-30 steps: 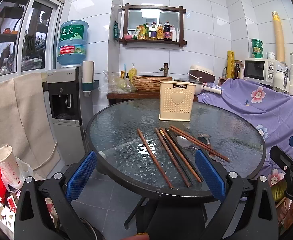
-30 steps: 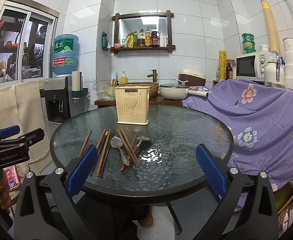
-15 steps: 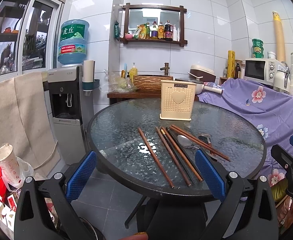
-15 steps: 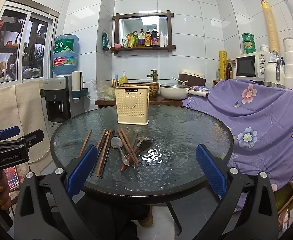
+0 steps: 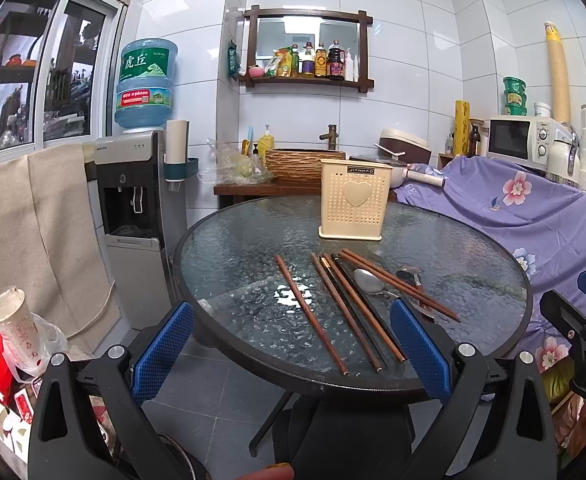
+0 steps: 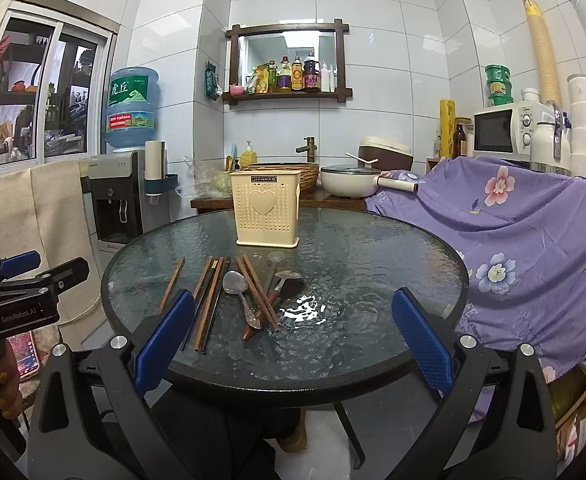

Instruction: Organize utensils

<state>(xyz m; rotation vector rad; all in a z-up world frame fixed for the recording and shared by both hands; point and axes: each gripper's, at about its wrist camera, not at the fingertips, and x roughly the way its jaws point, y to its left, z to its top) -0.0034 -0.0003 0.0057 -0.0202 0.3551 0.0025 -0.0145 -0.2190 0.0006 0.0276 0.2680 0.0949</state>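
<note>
A round glass table is observed, with a cream perforated utensil holder standing upright near its far edge. Brown chopsticks are laid loose across the middle toward the near edge, one lying apart on the left, the rest grouped. A metal spoon is seen among the grouped chopsticks; a second spoon lies just beside them. The left gripper is held off the near edge, jaws spread wide, nothing between them. The right gripper is likewise held spread and empty at the near edge.
</note>
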